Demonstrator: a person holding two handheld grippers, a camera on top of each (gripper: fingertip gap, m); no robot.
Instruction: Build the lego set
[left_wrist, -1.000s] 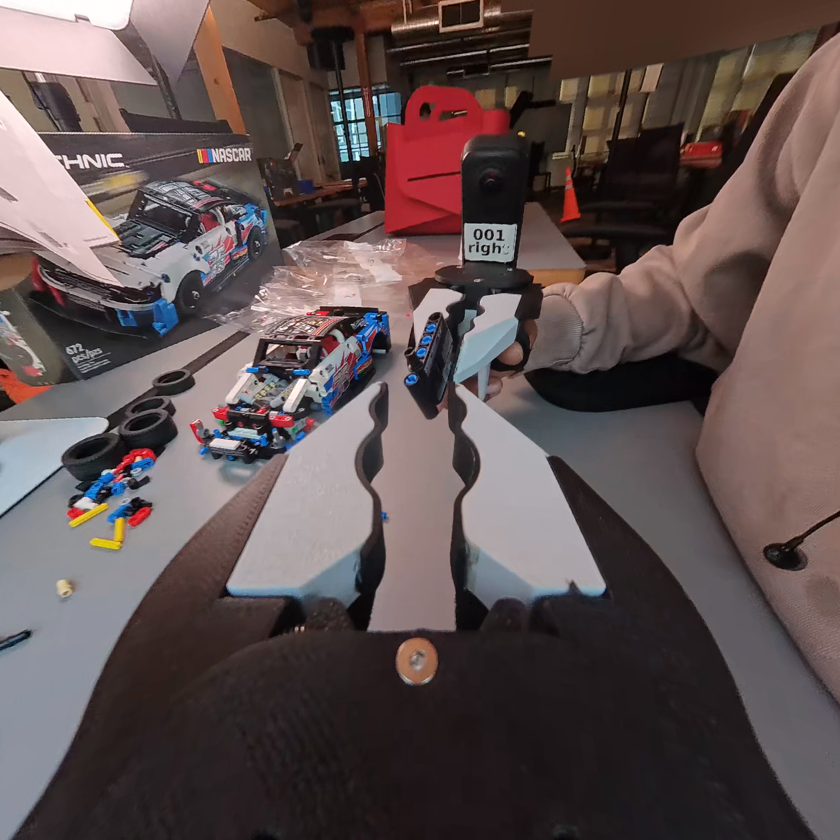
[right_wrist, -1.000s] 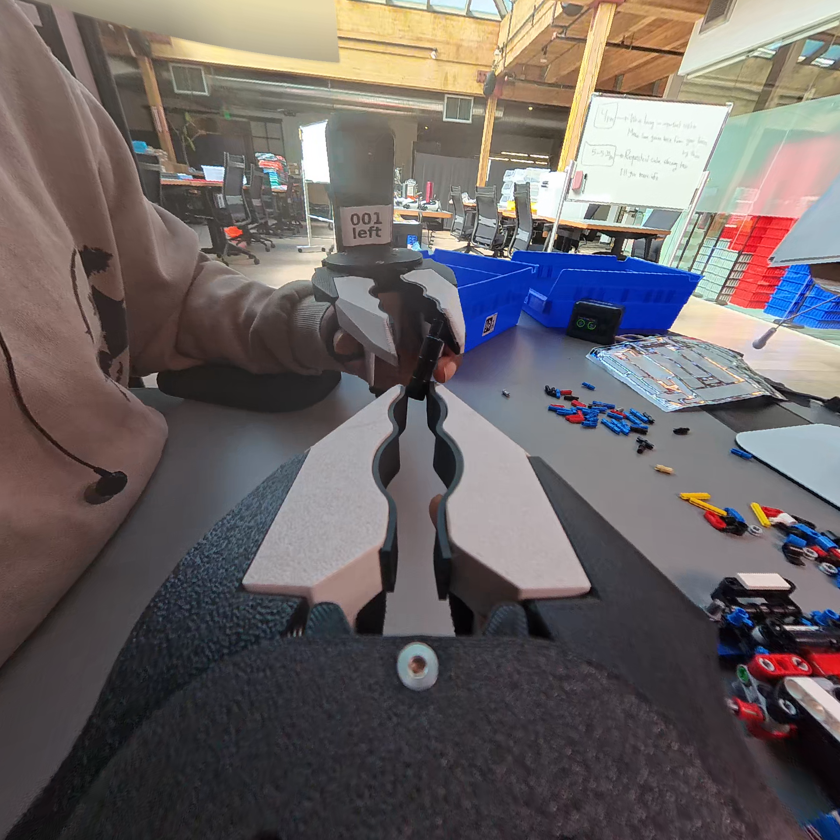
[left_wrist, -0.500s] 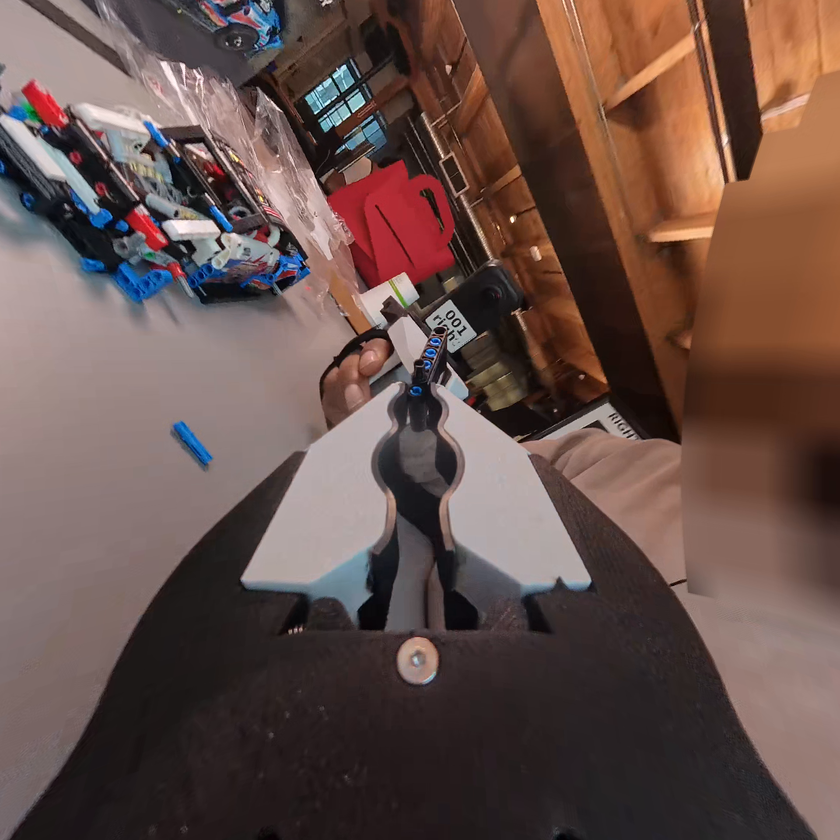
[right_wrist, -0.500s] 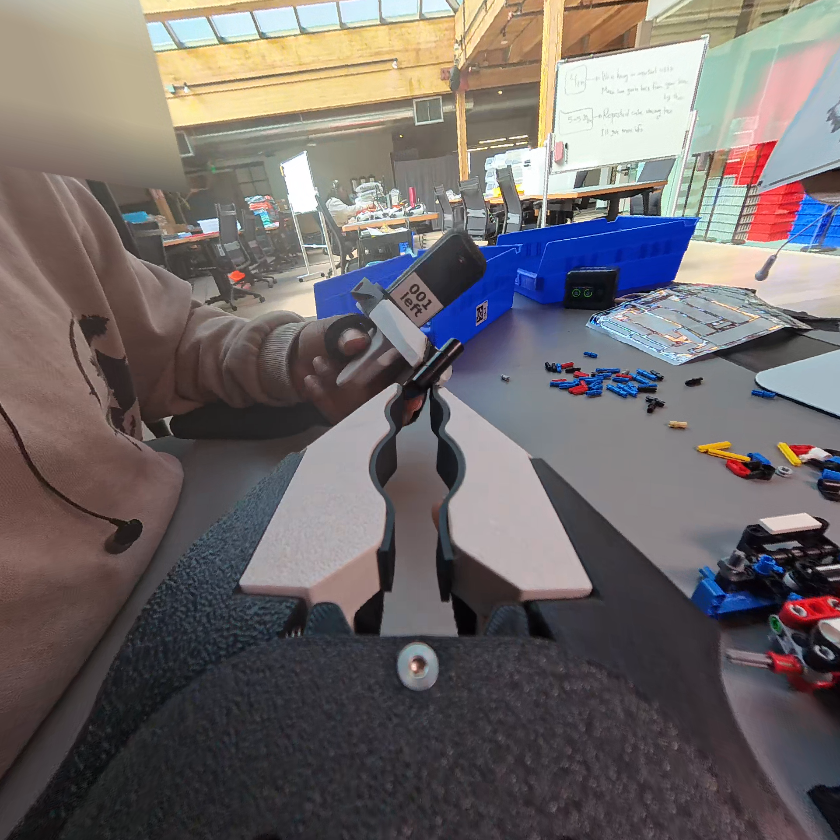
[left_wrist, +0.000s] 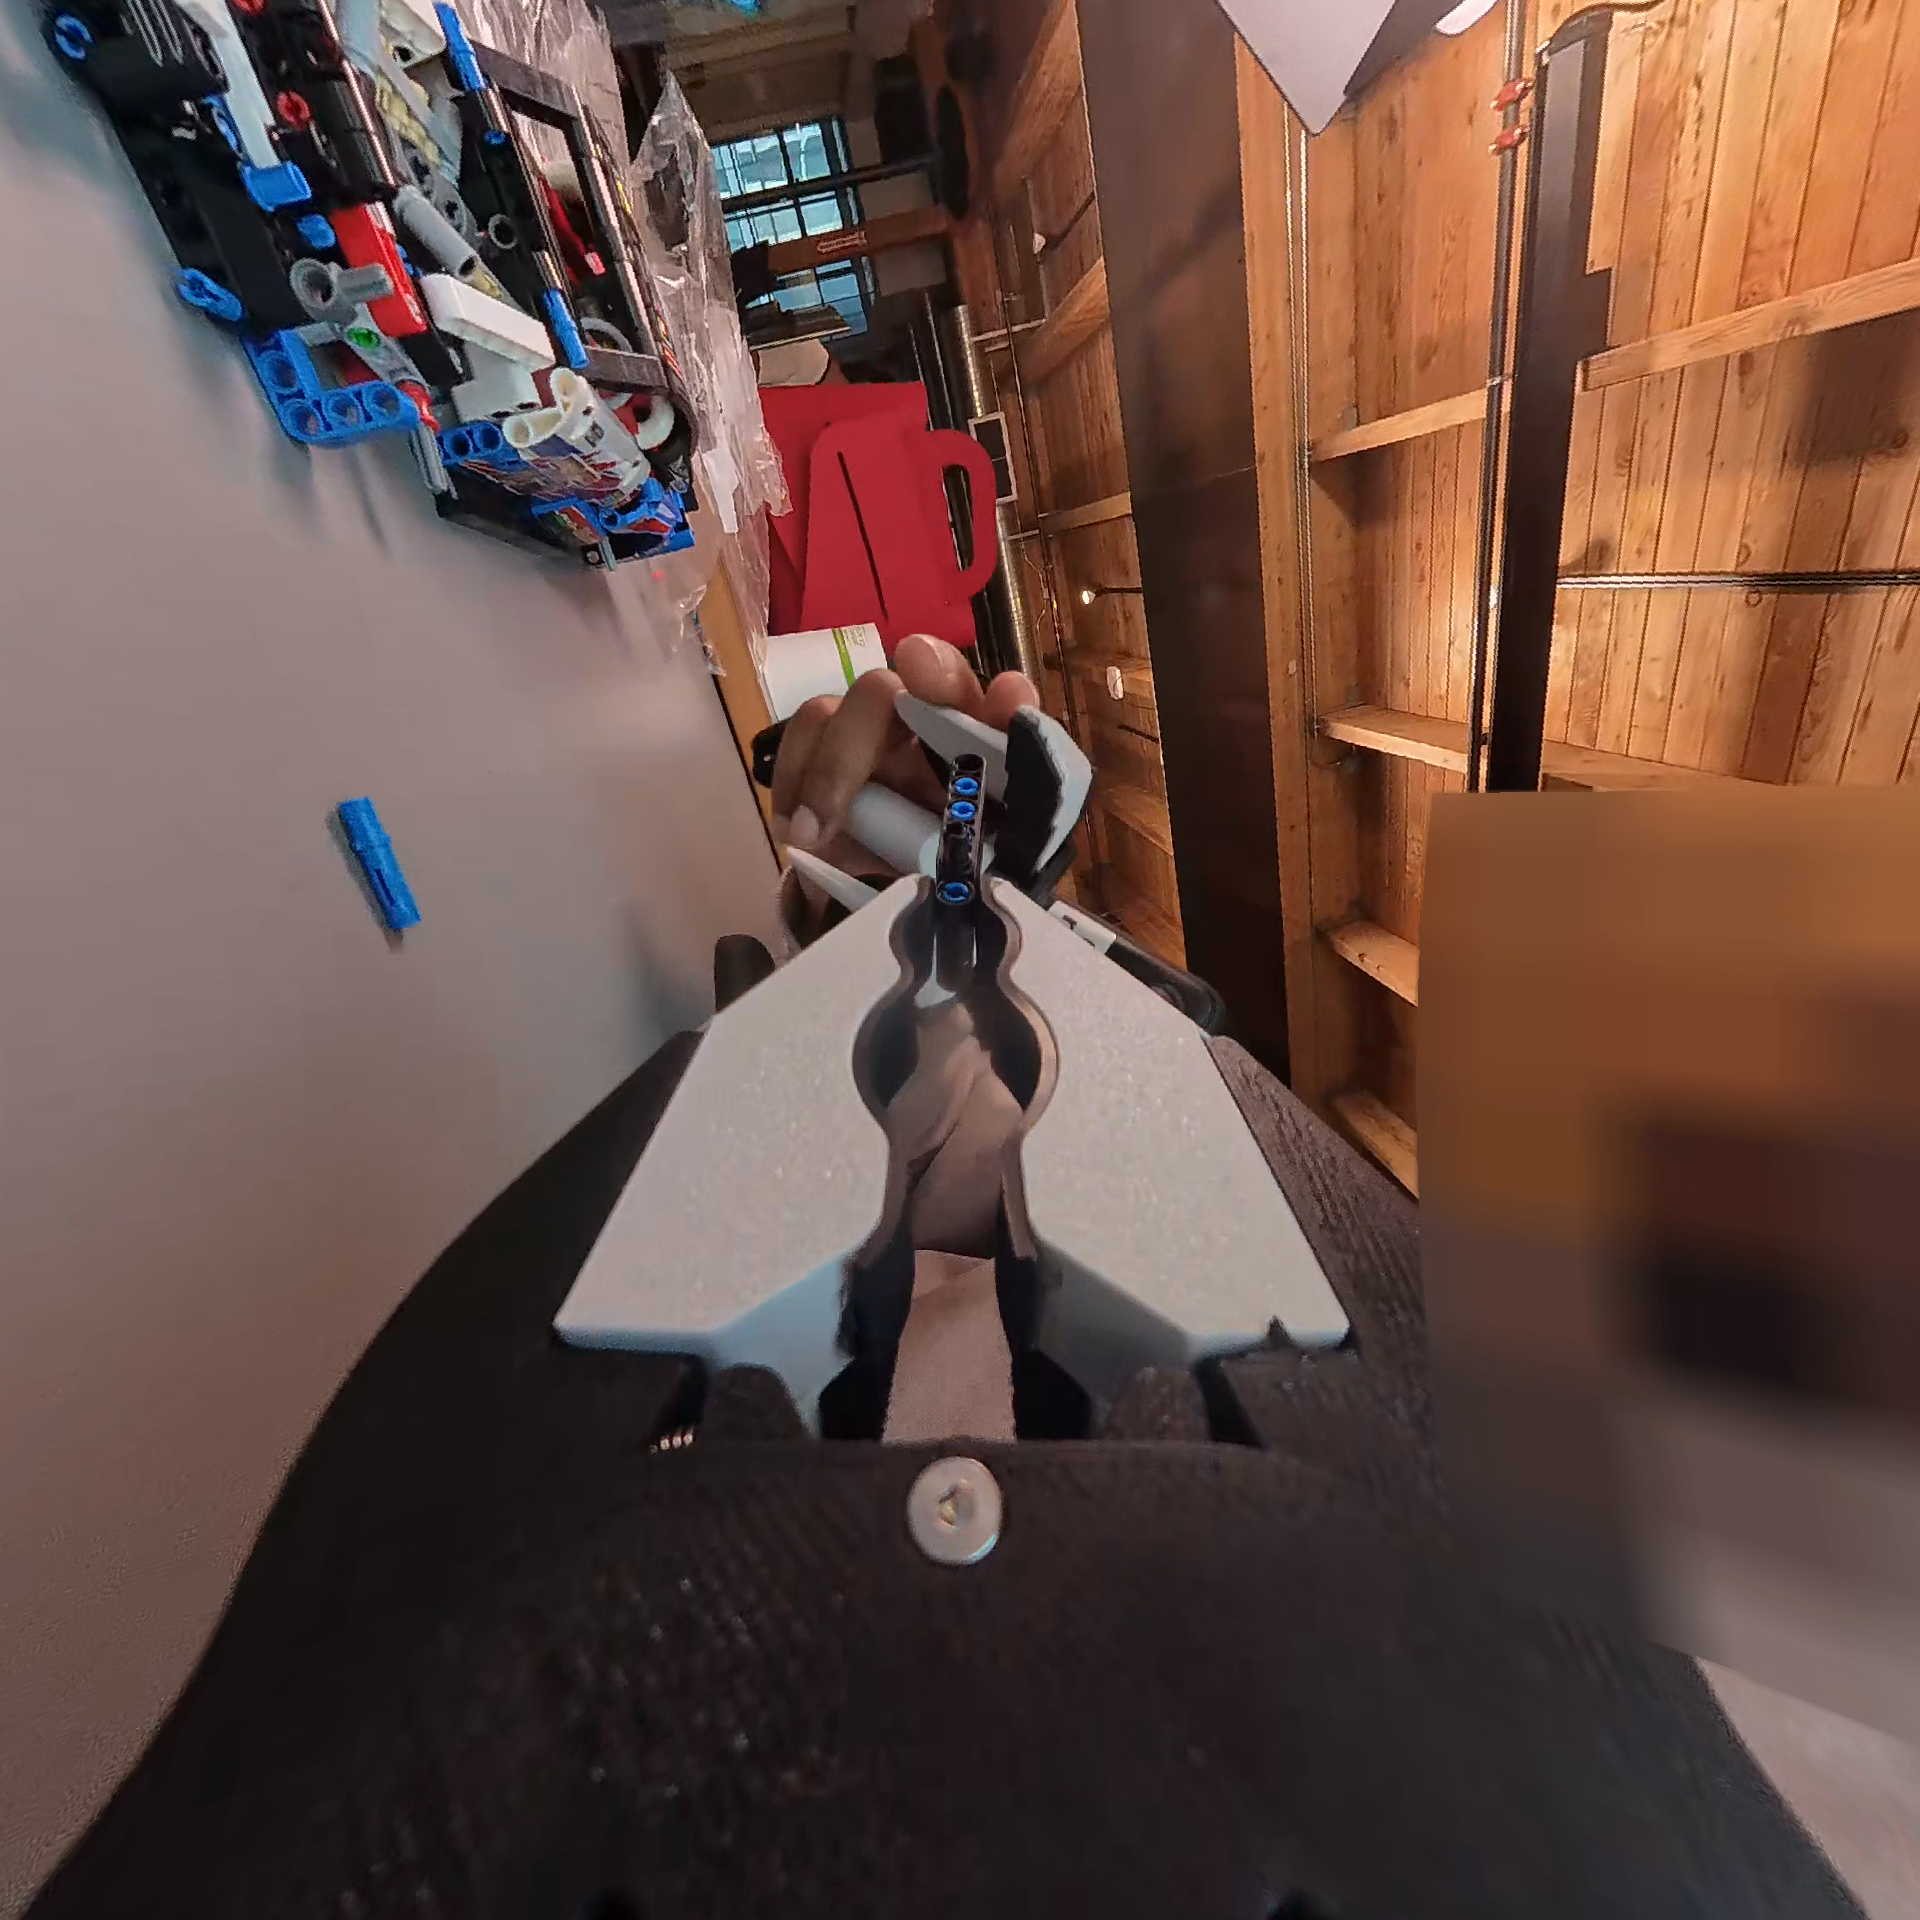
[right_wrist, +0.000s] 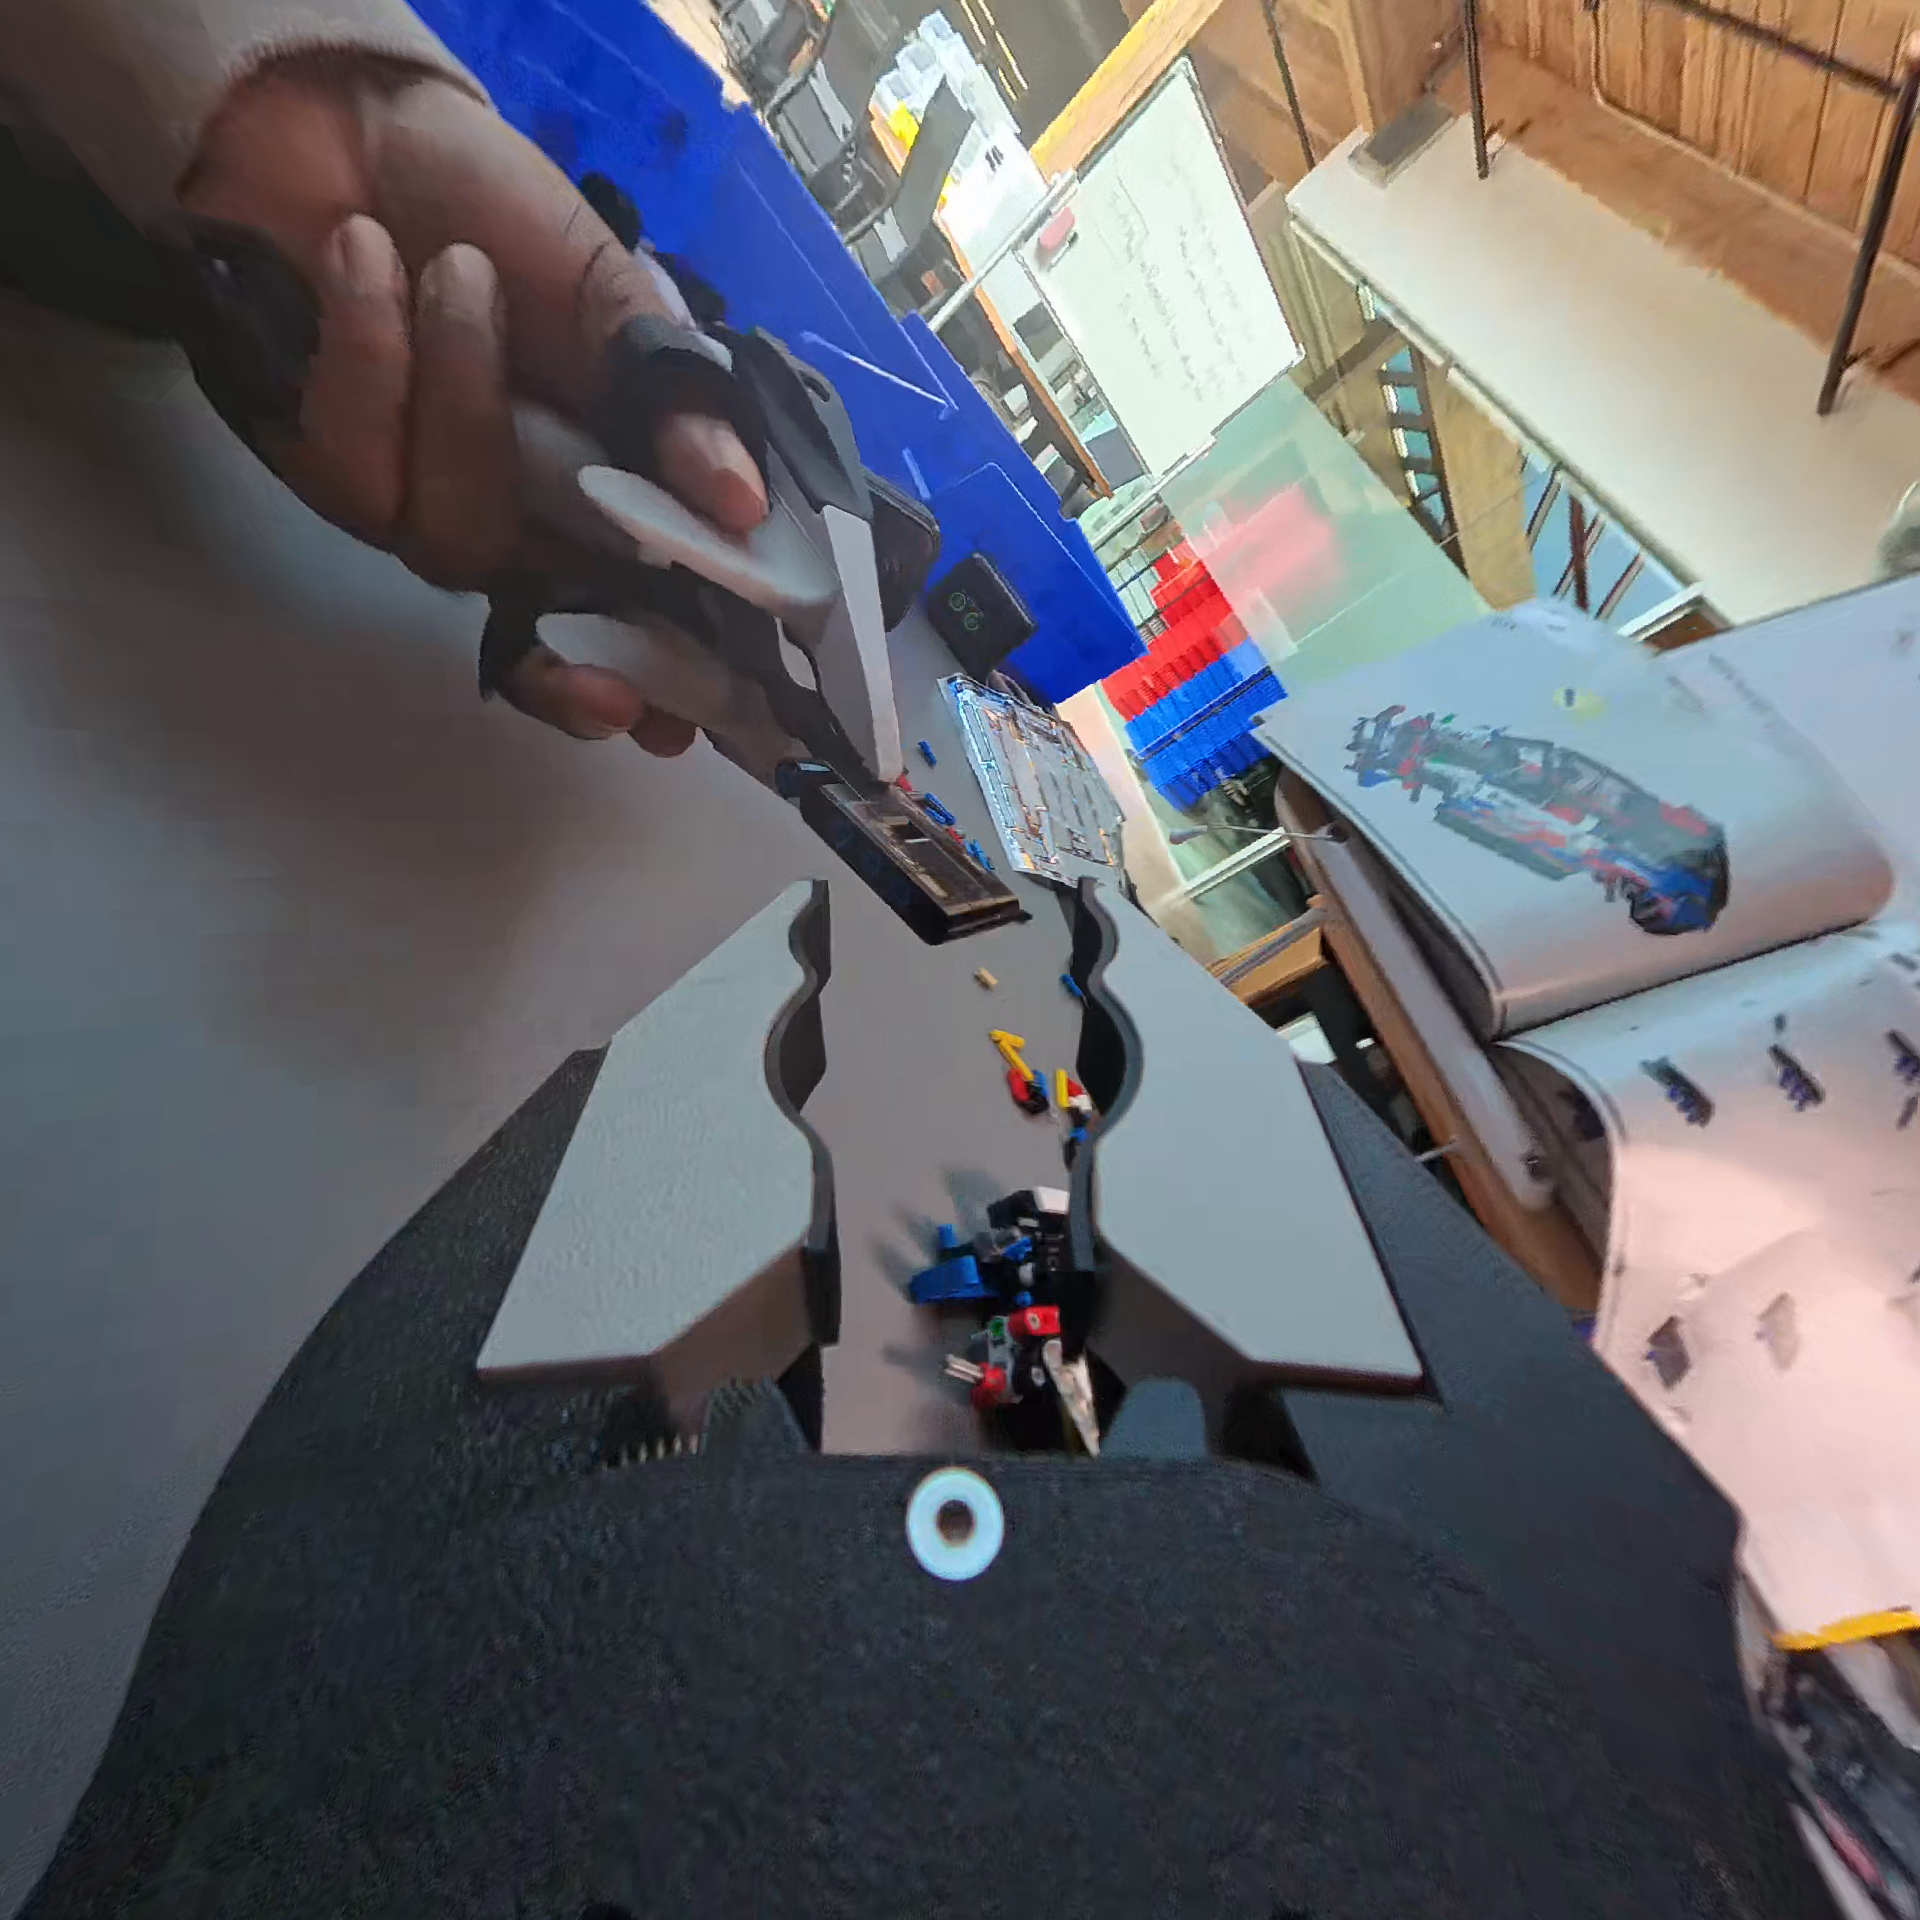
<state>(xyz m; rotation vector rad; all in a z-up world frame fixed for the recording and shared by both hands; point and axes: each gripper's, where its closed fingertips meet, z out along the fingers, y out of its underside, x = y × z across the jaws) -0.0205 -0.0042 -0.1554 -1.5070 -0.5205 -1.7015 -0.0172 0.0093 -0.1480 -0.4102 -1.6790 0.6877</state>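
Observation:
My left gripper (left_wrist: 954, 896) is shut on a black Technic beam (left_wrist: 958, 831) with blue pins in its holes, which sticks out past its tips. In the right wrist view the same beam (right_wrist: 914, 862) hangs from the left gripper's tips (right_wrist: 878, 771), held in a hand at the upper left. My right gripper (right_wrist: 945, 904) is open and empty, its jaws wide apart just below the beam's free end. The part-built race car (left_wrist: 416, 260) lies on the grey table (left_wrist: 260, 1039); it shows between my right fingers too (right_wrist: 997, 1278).
A loose blue pin (left_wrist: 376, 862) lies on the table. Small loose pieces (right_wrist: 1029, 1070), a sticker sheet (right_wrist: 1039, 790) and blue bins (right_wrist: 779, 260) sit farther off. An open instruction booklet (right_wrist: 1558, 810) is at the right. Plastic bags (left_wrist: 707, 436) lie behind the car. My left and right fingertips are right by each other.
The beam has passed from my right gripper to my left: the left shut on it, then the right opened and let go. Both grippers have rolled and tilted.

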